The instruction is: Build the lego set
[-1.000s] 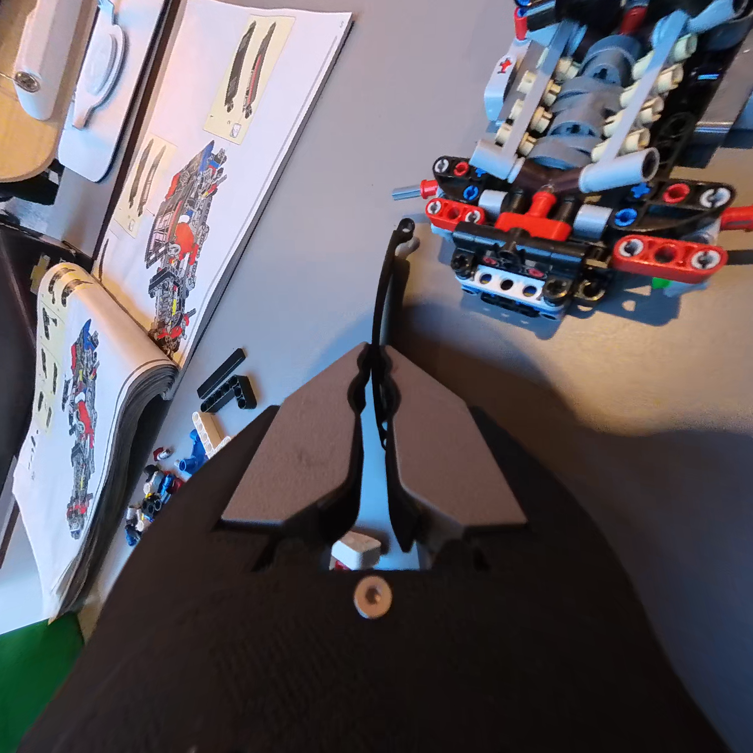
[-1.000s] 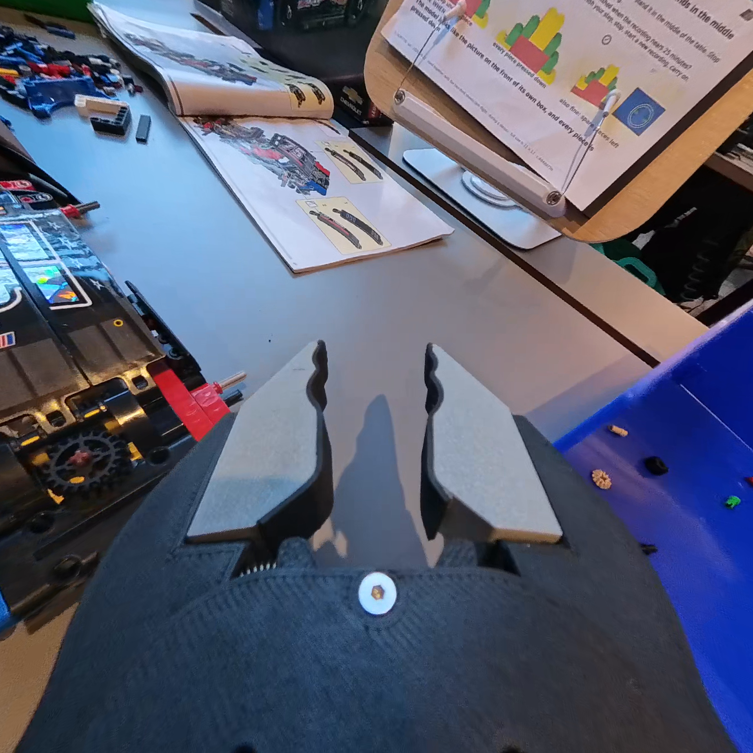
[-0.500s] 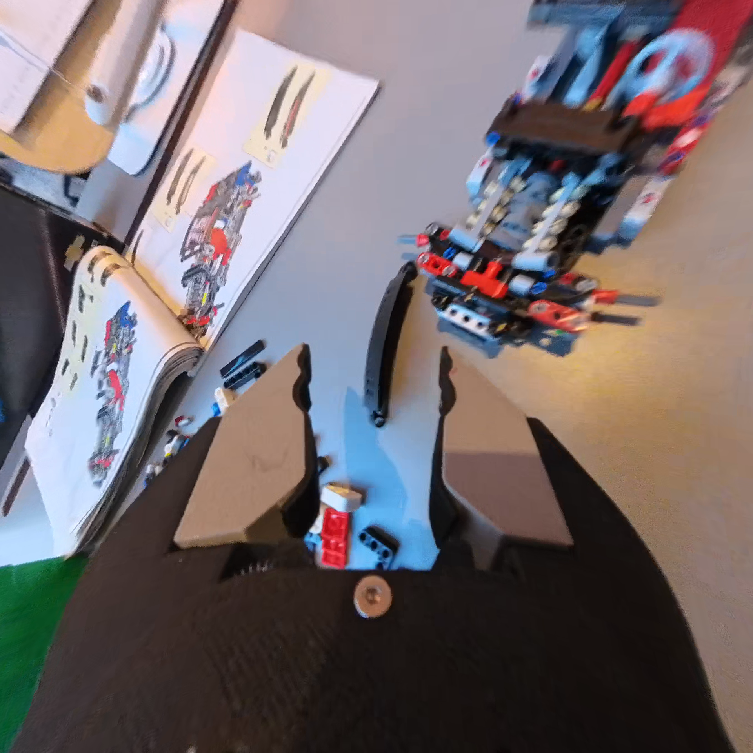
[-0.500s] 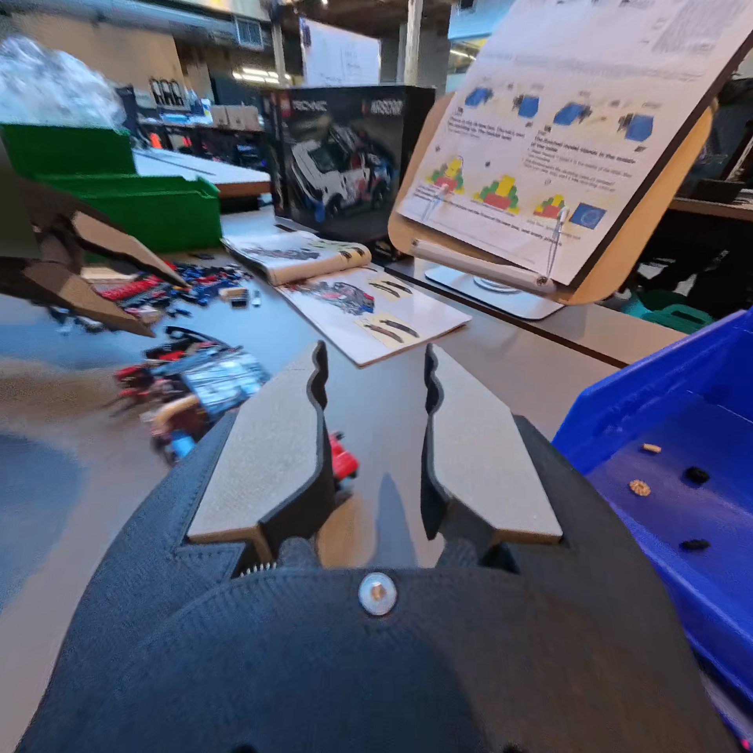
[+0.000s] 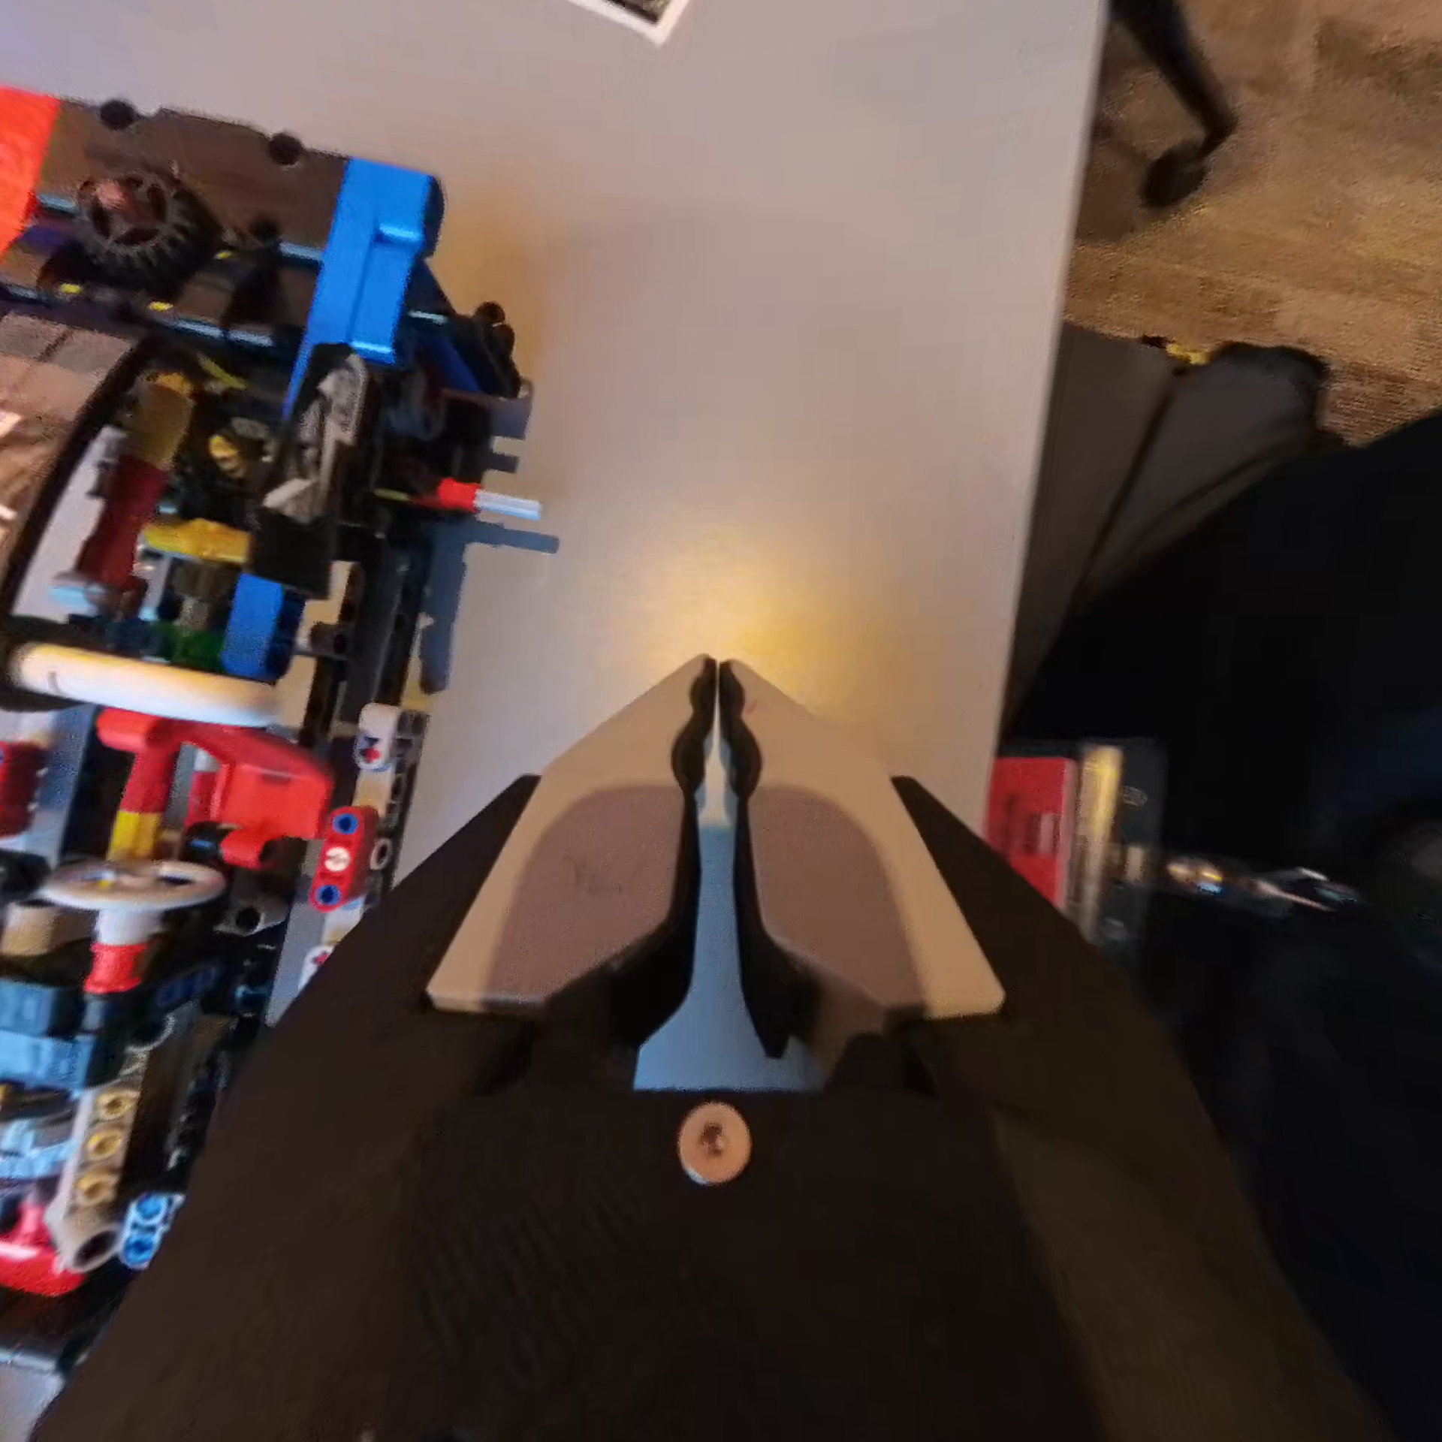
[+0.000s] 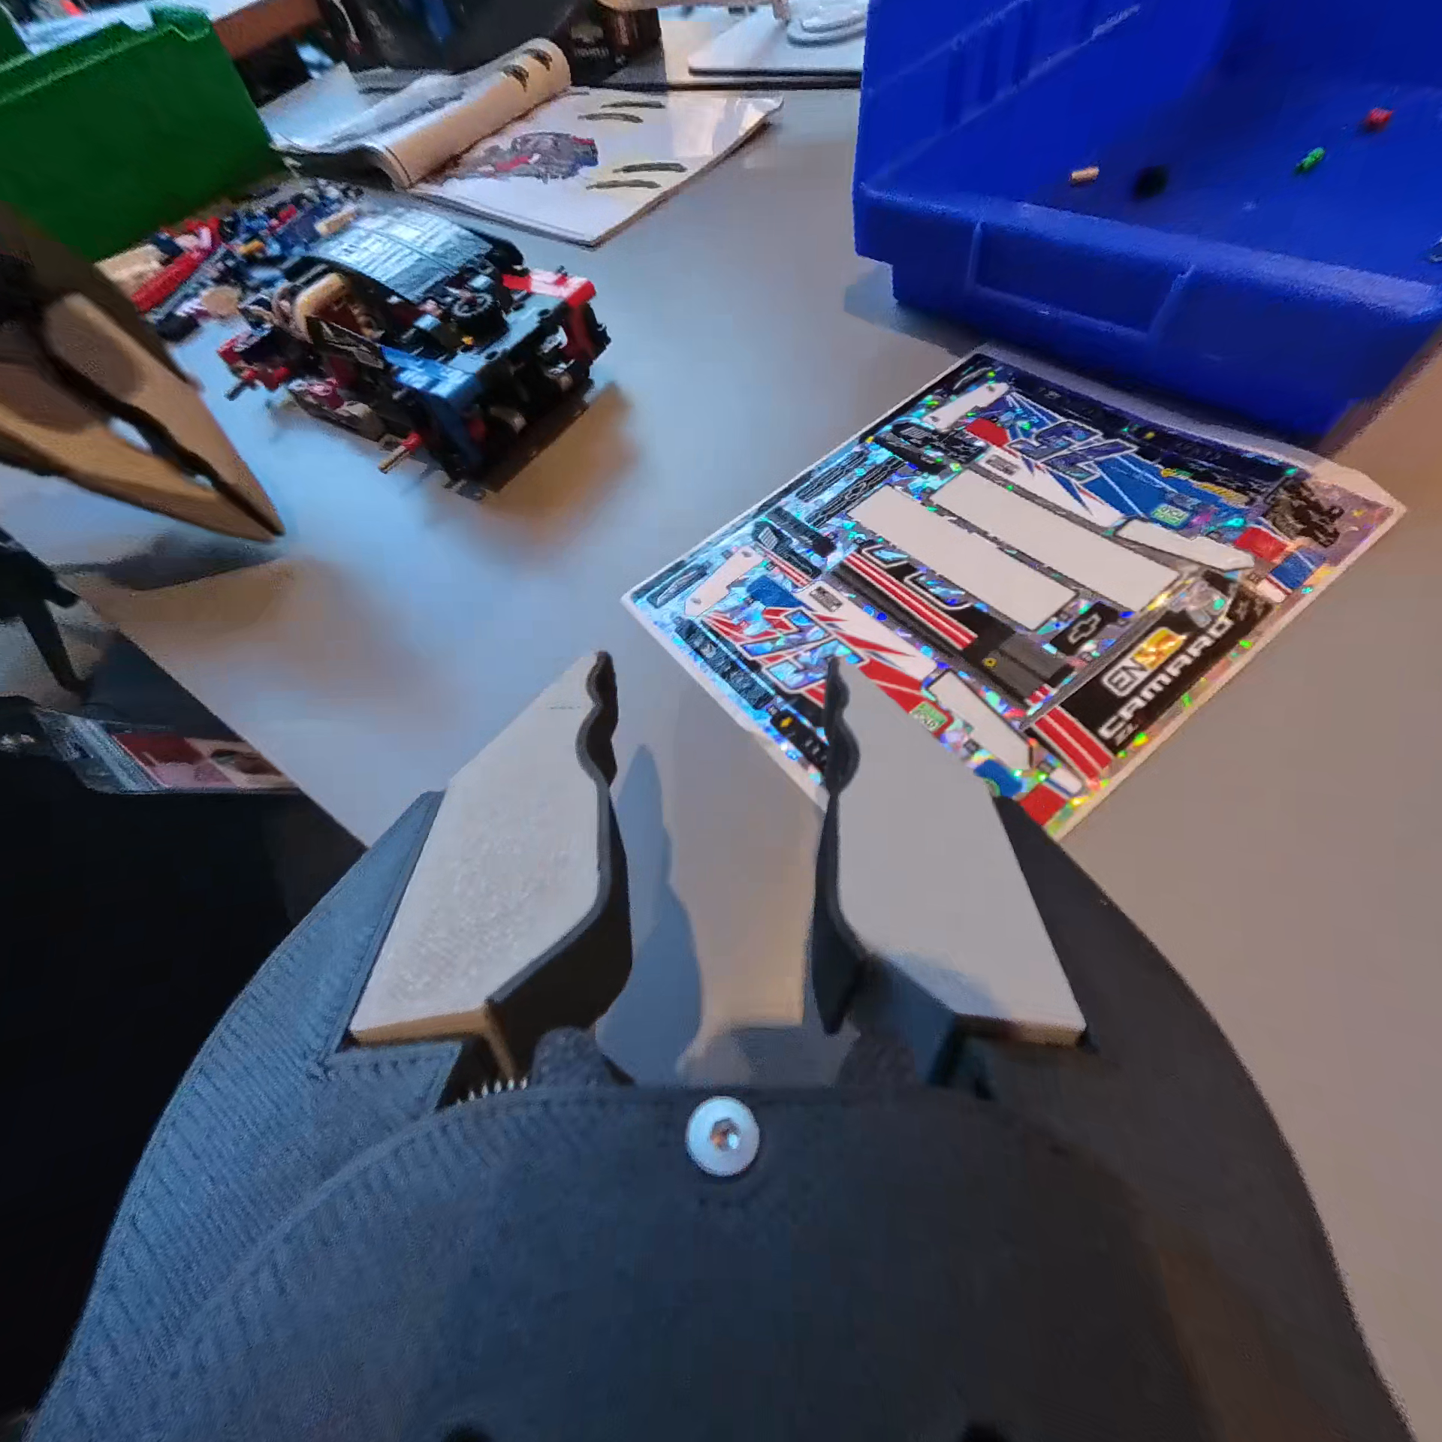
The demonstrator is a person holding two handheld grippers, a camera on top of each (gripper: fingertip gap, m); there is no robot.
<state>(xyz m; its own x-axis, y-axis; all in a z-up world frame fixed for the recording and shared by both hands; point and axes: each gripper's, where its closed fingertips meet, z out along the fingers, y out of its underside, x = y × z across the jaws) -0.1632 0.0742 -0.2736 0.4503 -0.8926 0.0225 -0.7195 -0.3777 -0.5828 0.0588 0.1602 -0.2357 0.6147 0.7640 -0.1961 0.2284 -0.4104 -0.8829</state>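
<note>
1. Left wrist view: the left claw (image 5: 714, 679) is hovering over bare tabletop (image 5: 780, 328) at frame centre, its two fingers pressed together at the tips and carrying nothing. One part-built lego car (image 5: 234, 546) is filling the left edge of the frame, near the claw but not touching it. Judged from this, no piece is in hand and the build is between steps.

2. Right wrist view: the right claw (image 6: 722, 690) is hanging at lower centre with its fingers spread and empty, their tips just over the near corner of one sticker sheet (image 6: 1014, 577) at centre right. The same single car (image 6: 413, 343) is sitting at upper left. One instruction booklet (image 6: 546, 148) is lying open at the top, one blue bin (image 6: 1092, 257) is standing at upper right, one green bin (image 6: 117, 117) at upper left. Loose pieces (image 6: 203, 242) beside the car are too blurred to count. The next move is probably calling for a fresh part or a sticker, picked cleanly and then lined up on the car.
</note>
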